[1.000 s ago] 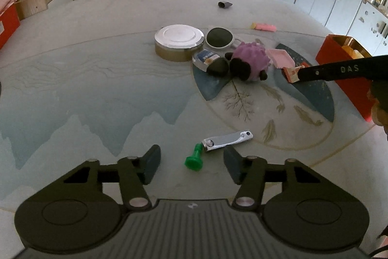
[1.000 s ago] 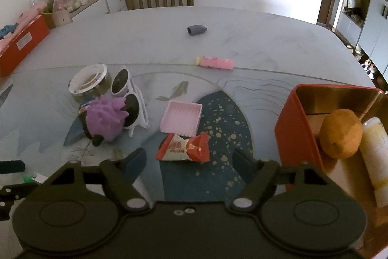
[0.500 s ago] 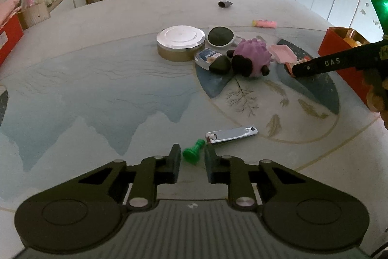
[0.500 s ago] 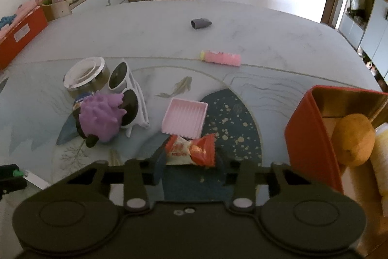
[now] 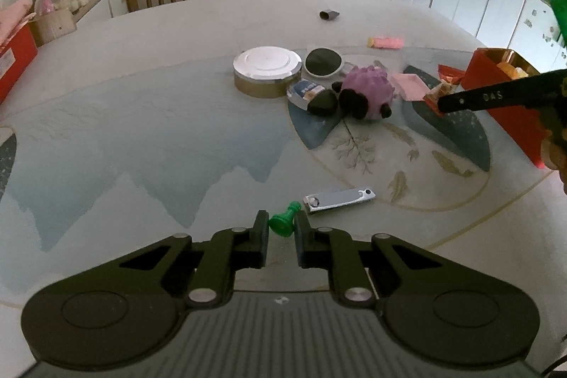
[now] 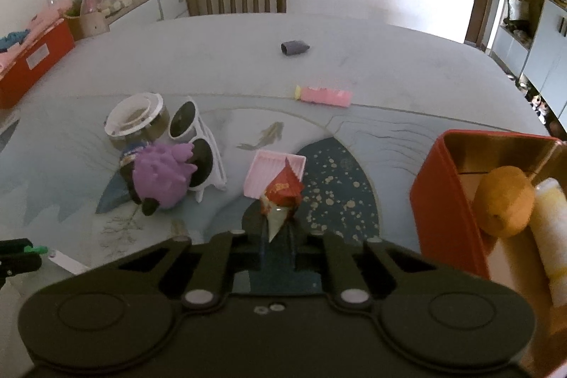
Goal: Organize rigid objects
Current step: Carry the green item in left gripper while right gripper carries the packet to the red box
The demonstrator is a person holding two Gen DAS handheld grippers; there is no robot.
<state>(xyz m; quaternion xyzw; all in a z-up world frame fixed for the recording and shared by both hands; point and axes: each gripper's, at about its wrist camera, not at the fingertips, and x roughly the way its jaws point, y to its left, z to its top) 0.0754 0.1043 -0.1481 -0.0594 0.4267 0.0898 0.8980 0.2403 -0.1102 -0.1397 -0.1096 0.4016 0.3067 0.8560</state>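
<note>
Red snack packet (image 6: 281, 197) newly gripped.

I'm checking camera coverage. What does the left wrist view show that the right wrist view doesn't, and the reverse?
Only the left wrist view shows the whole nail clipper and the left gripper shut on the green pawn.

Only the right wrist view shows inside the red box: an orange.

Both show the purple plush, sunglasses, and the right gripper pinching the red snack packet.
</note>
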